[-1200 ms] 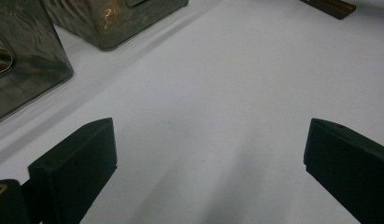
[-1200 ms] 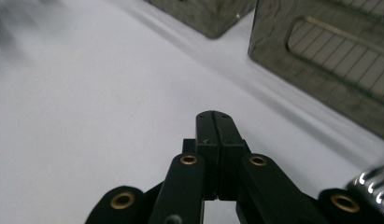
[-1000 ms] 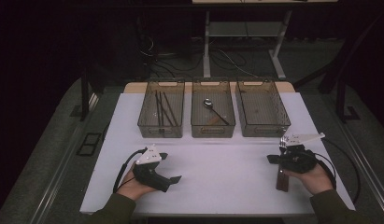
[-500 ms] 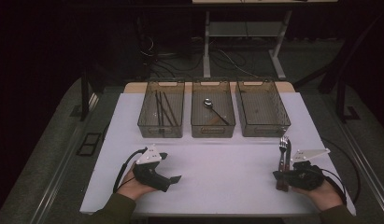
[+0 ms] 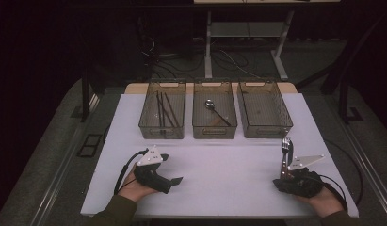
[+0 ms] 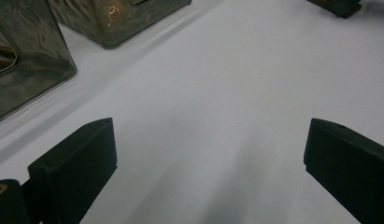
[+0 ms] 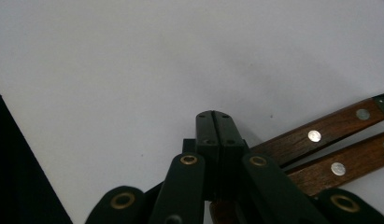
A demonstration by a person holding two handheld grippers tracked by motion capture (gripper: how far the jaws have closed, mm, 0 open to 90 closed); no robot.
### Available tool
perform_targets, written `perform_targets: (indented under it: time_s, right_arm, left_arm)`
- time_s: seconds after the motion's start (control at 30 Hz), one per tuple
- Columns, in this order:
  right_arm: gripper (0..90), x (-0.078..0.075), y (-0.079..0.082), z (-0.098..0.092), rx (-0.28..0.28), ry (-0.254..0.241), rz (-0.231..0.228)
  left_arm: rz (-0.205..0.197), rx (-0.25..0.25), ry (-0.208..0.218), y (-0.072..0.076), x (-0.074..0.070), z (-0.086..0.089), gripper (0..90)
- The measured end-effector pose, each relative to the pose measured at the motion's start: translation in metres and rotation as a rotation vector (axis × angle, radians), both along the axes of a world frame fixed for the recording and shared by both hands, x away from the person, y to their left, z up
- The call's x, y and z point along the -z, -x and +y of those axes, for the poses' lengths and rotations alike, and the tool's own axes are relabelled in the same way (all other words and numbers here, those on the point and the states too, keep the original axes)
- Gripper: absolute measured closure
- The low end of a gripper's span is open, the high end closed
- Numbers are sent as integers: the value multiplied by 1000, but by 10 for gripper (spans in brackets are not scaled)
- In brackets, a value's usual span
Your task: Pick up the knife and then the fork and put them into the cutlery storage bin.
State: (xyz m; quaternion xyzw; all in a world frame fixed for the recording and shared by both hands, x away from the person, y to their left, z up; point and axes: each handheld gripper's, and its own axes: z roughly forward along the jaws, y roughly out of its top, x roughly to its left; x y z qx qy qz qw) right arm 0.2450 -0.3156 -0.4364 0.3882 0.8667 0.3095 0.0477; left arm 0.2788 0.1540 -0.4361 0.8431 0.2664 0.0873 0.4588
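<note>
A fork [image 5: 285,149] with a wooden handle lies on the white table [image 5: 219,165] at the right, tines toward the bins. My right gripper [image 5: 278,183] rests just at the handle's near end, and nothing shows between its jaws, which are pressed together. In the right gripper view the right gripper [image 7: 214,125] is shut over bare table, with two riveted wooden handles [image 7: 320,134] running off to the right under its linkage. My left gripper [image 5: 171,168] sits at the near left, open. In its own view the left gripper [image 6: 208,163] has only white table between the jaws.
Three clear bins stand in a row at the back: the left bin [image 5: 151,123] holds dark sticks [image 5: 164,109], the middle bin [image 5: 214,131] a spoon [image 5: 211,104], the right bin [image 5: 264,129] looks bare. The table's near edge runs close behind both hands.
My right gripper has slid toward the near right edge of the table, uncovering the fork that now lies beyond it. The left gripper has stayed put.
</note>
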Motion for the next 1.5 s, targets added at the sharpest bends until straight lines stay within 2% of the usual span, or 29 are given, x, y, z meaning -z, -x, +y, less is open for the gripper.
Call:
perform_targets:
  time_s: [0.23, 0.43, 1.17, 1.5]
  right_arm:
    - [896, 1, 0, -4, 26, 31, 13]
    - [896, 1, 4, -14, 45, 31, 14]
    - [896, -1, -2, -36, 108, 102, -19]
    - [895, 0, -7, -47, 136, 99, -29]
  left_arm:
    - [-1, -1, 2, 1, 0, 0, 17]
    - [-3, 5, -5, 0, 0, -1, 17]
    - [-6, 1, 3, 0, -1, 0, 17]
    - [-7, 14, 25, -2, -1, 2, 0]
